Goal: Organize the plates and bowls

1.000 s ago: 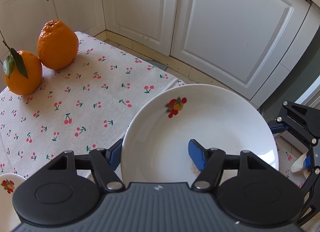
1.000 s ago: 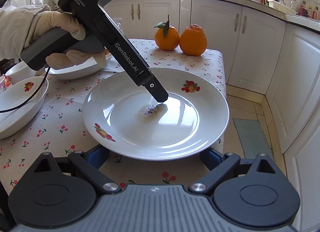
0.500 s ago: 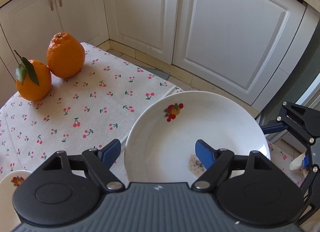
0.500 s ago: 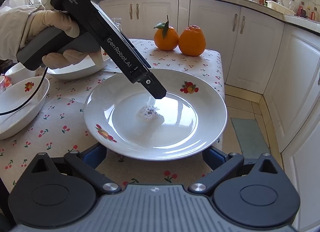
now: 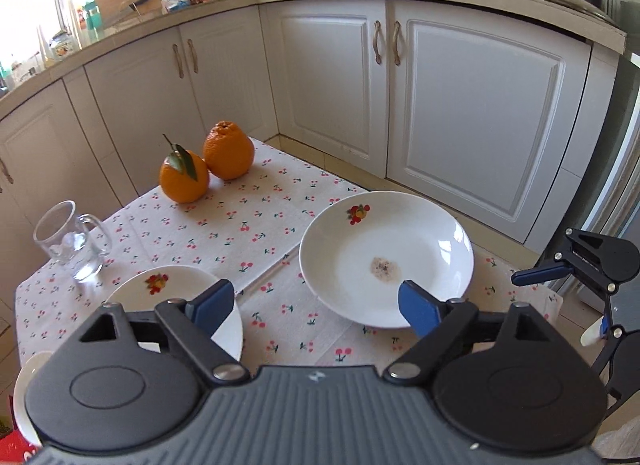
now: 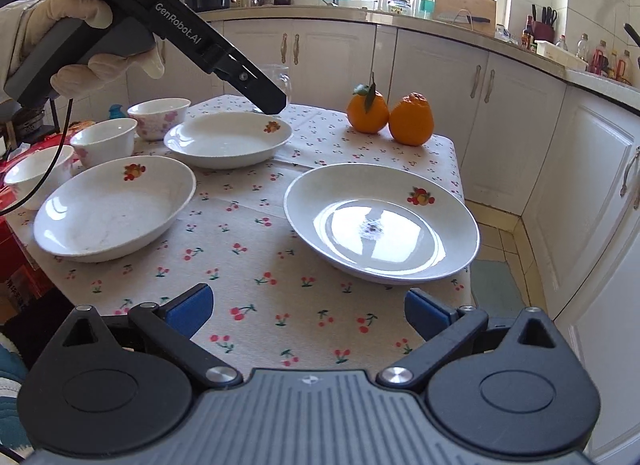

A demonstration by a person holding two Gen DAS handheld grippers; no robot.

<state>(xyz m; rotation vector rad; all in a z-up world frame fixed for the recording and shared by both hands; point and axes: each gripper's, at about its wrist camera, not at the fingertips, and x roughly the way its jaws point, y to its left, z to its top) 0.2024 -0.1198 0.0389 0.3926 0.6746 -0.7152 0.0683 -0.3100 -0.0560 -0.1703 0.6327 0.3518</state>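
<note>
While nothing is held: a gap between placing and the next pick is judged.
Left gripper (image 5: 314, 307): jaws are opening, nothing is seen between them.
Right gripper (image 6: 308, 311): jaws are spread wide, nothing is enclosed.
Soiled plate (image 6: 382, 227): is set near the surface's right edge.
Other plates: (image 6: 114, 207) and (image 6: 228, 139) are laid apart on the cloth-covered surface (image 6: 248, 265).
Bowls (image 6: 106, 141): are grouped at the left.
Next move: a rim grasp on one plate is called for, for stacking.

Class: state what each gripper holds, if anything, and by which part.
Nothing is held. The left gripper is opening, empty, above the table; the right gripper stands open, short of the plate.
</note>
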